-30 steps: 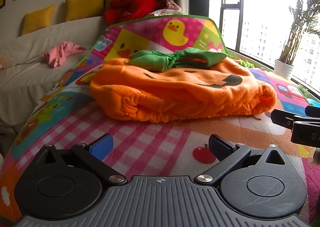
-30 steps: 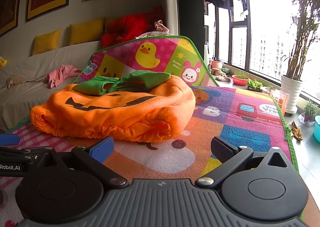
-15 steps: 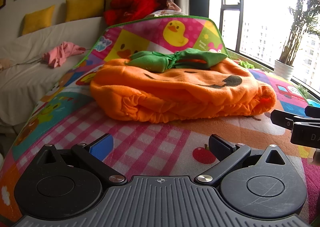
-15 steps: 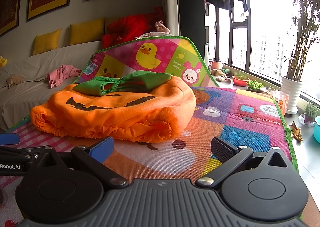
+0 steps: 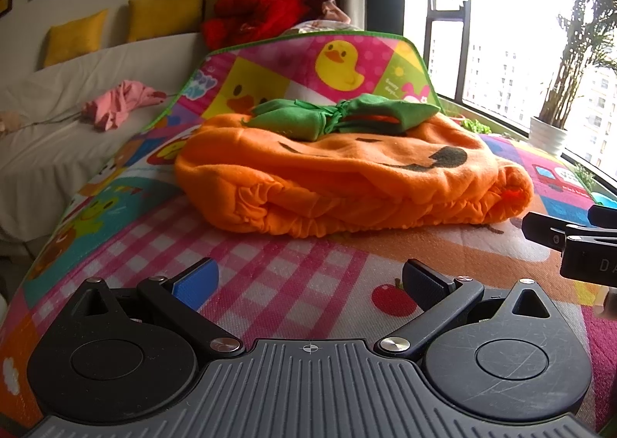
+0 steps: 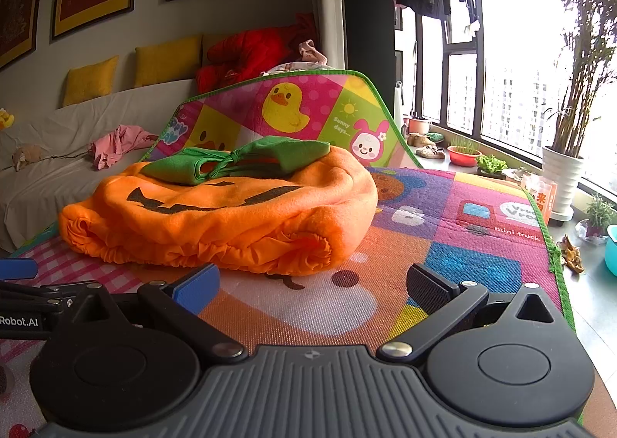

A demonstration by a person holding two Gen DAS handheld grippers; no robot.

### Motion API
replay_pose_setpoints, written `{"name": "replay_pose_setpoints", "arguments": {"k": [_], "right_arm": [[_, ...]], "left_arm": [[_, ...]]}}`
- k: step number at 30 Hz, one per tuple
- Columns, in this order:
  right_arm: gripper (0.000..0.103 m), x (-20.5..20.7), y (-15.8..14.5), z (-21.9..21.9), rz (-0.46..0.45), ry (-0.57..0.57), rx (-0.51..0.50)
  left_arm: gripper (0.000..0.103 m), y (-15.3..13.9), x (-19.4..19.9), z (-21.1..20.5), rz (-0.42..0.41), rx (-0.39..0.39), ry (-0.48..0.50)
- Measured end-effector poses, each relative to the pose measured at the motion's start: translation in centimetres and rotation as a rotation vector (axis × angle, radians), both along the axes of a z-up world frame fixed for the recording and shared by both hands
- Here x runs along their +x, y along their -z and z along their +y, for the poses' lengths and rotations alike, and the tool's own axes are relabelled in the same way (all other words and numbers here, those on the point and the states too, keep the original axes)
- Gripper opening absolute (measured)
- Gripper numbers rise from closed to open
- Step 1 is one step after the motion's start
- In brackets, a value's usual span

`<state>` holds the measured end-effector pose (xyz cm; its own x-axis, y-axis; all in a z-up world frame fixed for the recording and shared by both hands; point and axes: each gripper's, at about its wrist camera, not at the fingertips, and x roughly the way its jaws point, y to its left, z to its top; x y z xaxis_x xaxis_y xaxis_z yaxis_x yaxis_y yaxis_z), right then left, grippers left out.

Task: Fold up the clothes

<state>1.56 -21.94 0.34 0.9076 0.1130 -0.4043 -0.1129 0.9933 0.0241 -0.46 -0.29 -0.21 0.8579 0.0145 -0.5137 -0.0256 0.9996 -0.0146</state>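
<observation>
An orange pumpkin costume (image 5: 347, 183) with a black face print and a green collar (image 5: 339, 117) lies folded in a thick bundle on a colourful play mat (image 5: 270, 283). It also shows in the right wrist view (image 6: 231, 218). My left gripper (image 5: 308, 279) is open and empty, low over the mat in front of the bundle. My right gripper (image 6: 312, 287) is open and empty, in front of the bundle's right end. Each gripper shows at the edge of the other's view.
The mat's far end (image 6: 308, 106) curls up against a white-covered sofa (image 5: 58, 137) with yellow cushions, a pink garment (image 5: 119, 102) and red clothing (image 6: 250, 56). Potted plants (image 6: 563, 175) and small pots stand by the window at right. The mat's right edge (image 6: 551, 245) borders the floor.
</observation>
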Motion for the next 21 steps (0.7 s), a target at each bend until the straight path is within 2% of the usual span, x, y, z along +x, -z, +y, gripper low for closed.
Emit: {"name": "replay_pose_setpoints", "arguments": {"k": [21], "right_arm": [[0.103, 0.01, 0.04, 0.02, 0.003, -0.001, 0.003]], "left_arm": [[0.103, 0.04, 0.05, -0.05, 0.006, 0.003, -0.005]]}}
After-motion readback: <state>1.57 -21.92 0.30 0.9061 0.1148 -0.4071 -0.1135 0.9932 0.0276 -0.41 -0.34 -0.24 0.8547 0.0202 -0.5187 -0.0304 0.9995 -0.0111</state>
